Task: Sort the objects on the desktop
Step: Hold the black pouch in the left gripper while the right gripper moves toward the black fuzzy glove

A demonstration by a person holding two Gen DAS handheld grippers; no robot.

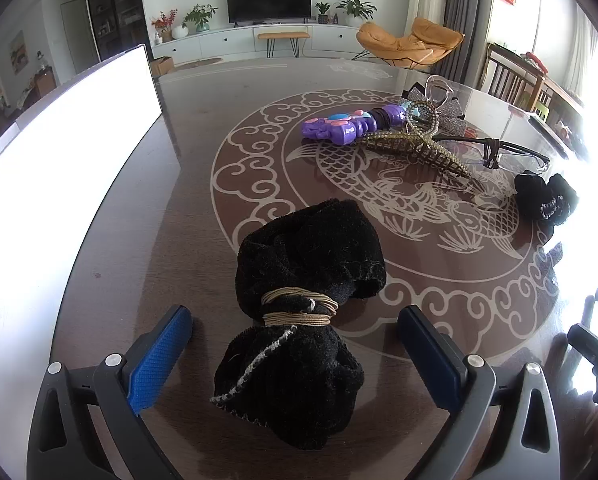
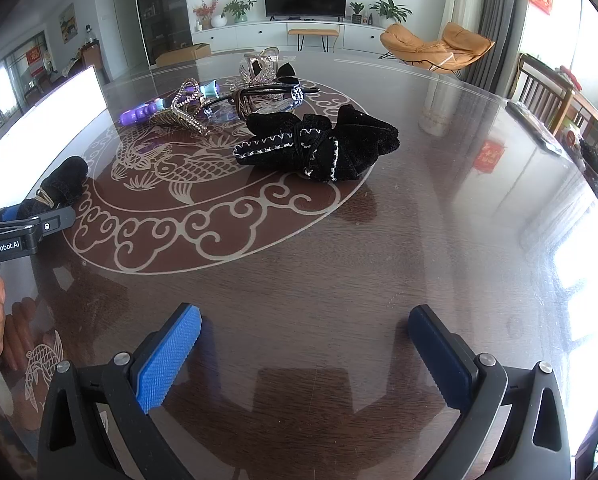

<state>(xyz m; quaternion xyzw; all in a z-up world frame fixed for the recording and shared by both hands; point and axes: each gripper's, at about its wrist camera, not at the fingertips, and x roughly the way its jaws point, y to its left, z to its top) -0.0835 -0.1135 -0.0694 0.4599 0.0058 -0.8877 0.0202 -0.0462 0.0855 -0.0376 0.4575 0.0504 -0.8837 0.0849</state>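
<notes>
Black velvet bow (image 1: 299, 312), tied with tan elastic, is lying on the counter (image 1: 147, 240) between the spread pads of my left tool (image 1: 295, 354), untouched. My right tool (image 2: 305, 354) is hovering spread, holding nothing.

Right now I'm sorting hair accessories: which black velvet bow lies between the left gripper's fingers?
The black bow tied with tan elastic bands; the other bow has white stitching and lies apart.

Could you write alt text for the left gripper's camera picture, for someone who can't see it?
A black velvet bow bound with tan cord lies on a dark patterned table between the open left gripper; no pad touches it.
</notes>
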